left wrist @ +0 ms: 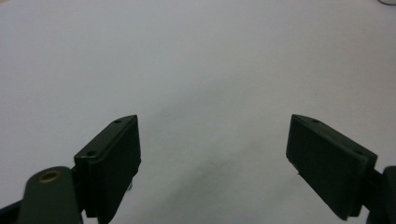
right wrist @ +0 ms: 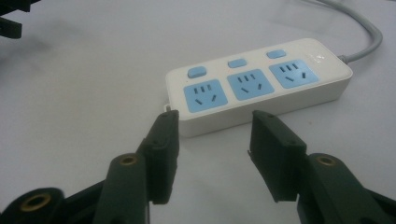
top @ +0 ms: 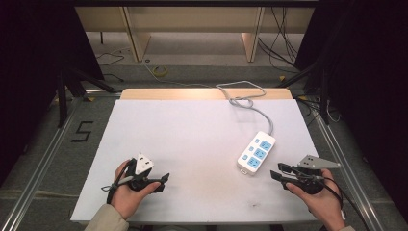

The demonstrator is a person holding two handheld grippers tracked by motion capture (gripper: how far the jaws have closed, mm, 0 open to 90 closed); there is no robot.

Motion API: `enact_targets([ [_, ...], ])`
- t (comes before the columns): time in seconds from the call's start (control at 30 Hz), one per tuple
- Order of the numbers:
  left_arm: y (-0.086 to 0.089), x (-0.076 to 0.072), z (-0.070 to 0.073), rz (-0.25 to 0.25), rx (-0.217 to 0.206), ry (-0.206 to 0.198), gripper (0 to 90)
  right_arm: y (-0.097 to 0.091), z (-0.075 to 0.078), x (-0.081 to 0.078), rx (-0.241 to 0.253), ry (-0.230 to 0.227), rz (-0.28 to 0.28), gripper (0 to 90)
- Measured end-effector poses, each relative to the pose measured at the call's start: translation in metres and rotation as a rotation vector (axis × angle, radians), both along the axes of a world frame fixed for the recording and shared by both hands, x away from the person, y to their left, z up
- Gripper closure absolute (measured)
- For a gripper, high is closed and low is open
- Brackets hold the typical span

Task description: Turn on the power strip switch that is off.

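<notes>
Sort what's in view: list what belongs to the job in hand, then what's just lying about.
In the job:
- power strip with its grey cord
- right gripper, open, jaws just short of the strip's near end
- left gripper, open over bare table

Lying about:
- yellow cable coil on the floor
- black cables behind the table

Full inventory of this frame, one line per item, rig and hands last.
Power strip: 1, white with three blue sockets and three blue buttons, right half of the sheet, just ahead of the right claw.
Power strip cable: 1, grey, runs from the strip's far end and loops at the far edge.
White sheet: 1, covers the table.
Table: 1, light wood, bare strip at the far edge.
Floor cables: several, black, beyond the table.
Left claw: 1, black, open, nothing in it, near left.
Right claw: 1, black, open, aimed at the strip's near end, not touching.
Hands: 2, at the near edge.
</notes>
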State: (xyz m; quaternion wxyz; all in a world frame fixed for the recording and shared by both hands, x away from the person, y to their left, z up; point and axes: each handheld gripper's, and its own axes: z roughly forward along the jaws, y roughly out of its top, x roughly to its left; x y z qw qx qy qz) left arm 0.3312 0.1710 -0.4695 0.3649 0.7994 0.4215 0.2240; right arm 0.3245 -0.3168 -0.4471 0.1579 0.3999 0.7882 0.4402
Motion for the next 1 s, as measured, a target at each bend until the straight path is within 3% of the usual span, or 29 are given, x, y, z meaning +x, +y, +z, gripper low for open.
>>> enact_targets([
  [0.53, 0.000, 0.001, -0.004, 0.009, -0.002, 0.008, 17.7, 0.002, 0.013, 0.004, -0.106, 0.041, 0.017, 86.4],
  [0.77, 0.004, 0.002, -0.007, 0.033, 0.025, 0.019, 16.5, 0.002, 0.013, 0.005, -0.109, 0.047, 0.012, 88.2],
  [0.9, 0.013, 0.013, -0.019, 0.040, 0.049, 0.058, 16.0, 0.000, 0.012, 0.005, -0.102, 0.038, -0.004, 89.9],
  [1.0, 0.014, 0.020, -0.026, 0.039, 0.037, 0.075, 16.2, -0.003, 0.008, 0.005, -0.088, 0.037, -0.023, 90.0],
])
